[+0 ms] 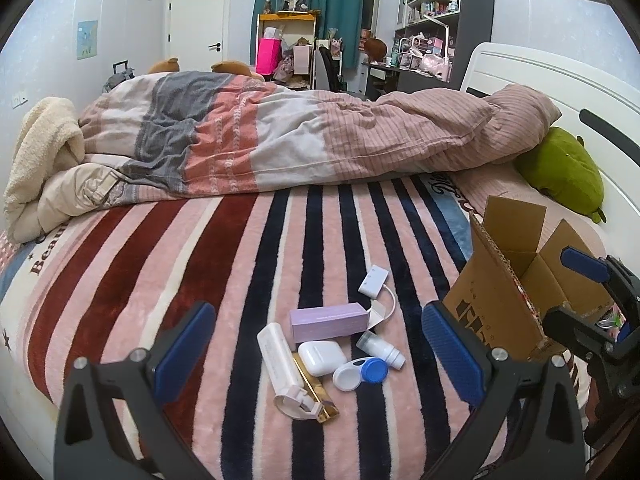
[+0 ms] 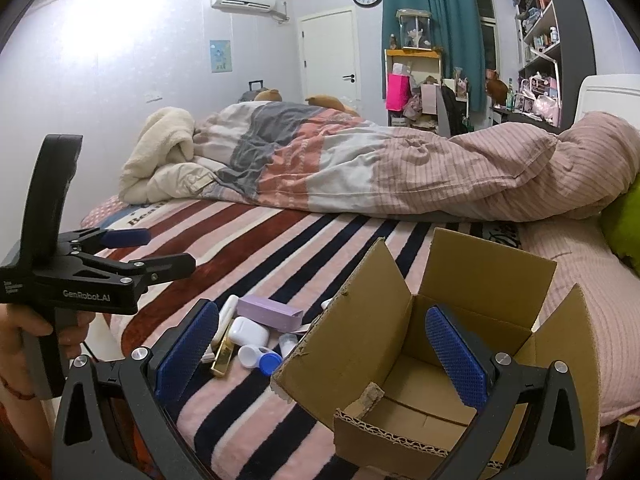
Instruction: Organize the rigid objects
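Observation:
A small pile lies on the striped blanket: a purple box (image 1: pixel 328 322), a white earbud case (image 1: pixel 322 357), a blue-and-white lens case (image 1: pixel 361 373), a small white bottle (image 1: pixel 380 349), a white tube (image 1: pixel 280 364) over a gold bar (image 1: pixel 318 394), and a white adapter (image 1: pixel 373 280). My left gripper (image 1: pixel 318 356) is open and empty, hovering just before the pile. An open cardboard box (image 2: pixel 420 360) stands to the right of the pile and looks empty. My right gripper (image 2: pixel 320 356) is open and empty, straddling the box's left wall, with its right finger inside.
A rumpled quilt (image 1: pixel 300 136) and a cream blanket (image 1: pixel 44 152) fill the far half of the bed. A green plush (image 1: pixel 564 168) lies by the white headboard (image 1: pixel 540 80) on the right. The left gripper also shows in the right wrist view (image 2: pixel 156 250).

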A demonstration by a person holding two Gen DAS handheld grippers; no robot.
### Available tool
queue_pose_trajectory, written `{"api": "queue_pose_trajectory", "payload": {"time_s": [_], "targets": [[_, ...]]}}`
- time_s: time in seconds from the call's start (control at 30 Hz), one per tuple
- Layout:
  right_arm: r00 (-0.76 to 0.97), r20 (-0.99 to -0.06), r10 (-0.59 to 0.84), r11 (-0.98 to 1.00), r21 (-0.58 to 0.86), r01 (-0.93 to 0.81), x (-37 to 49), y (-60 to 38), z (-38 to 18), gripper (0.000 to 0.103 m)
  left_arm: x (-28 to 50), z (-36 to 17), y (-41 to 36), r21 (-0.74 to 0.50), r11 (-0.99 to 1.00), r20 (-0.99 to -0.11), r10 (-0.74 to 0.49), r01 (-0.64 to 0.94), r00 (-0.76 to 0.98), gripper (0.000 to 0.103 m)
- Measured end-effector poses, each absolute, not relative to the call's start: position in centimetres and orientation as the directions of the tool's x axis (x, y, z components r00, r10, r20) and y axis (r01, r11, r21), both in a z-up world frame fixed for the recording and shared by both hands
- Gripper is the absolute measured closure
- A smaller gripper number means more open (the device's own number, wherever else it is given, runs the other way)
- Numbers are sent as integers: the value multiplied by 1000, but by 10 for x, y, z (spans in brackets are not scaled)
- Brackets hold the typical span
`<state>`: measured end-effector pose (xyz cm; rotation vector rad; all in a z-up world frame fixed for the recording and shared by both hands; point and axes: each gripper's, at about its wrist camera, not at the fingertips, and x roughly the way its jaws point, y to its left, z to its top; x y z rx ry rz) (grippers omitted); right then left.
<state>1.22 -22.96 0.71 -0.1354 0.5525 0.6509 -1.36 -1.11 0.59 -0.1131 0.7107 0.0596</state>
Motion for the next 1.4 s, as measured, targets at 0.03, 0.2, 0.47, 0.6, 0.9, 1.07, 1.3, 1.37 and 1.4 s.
{"api": "queue_pose_trajectory", "payload": {"time_s": [0.03,0.2,0.47,0.6,0.9,1.07,1.3,1.37,1.4], "targets": [[661,-527,534,794,45,-606,12,-229,7,0,-14,6,-12,-84,992,-654,16,-94,756,0],[662,-526,535,794,46,-606,11,-229,8,0,-15,7,-12,-87,992,-653,13,-93,757,0],[678,-529,511,805,17,-593,10,-226,11,0,-18,8,-13,-90,992,-649,10,-90,761,0],[669,-525,526,797,29,-603,8,-225,12,0,-19,8,-13,-89,992,-648,12,-91,761,0],[664,-524,534,794,40,-607,7,-227,12,0,-21,12,-10,-90,992,-648,13,-94,762,0],[661,-524,537,792,43,-609,7,-228,12,0,-23,14,-9,-95,991,-647,9,-93,762,0],[651,-504,568,778,71,-624,3,-229,14,0,-26,12,-2,-114,989,-634,-2,-91,773,0],[688,-474,549,786,14,-617,-5,-225,19,0,-27,10,5,-126,988,-626,-6,-94,780,0],[704,-459,542,786,-22,-618,-10,-220,21,0,-28,9,9,-116,988,-620,11,-106,785,0]]}}
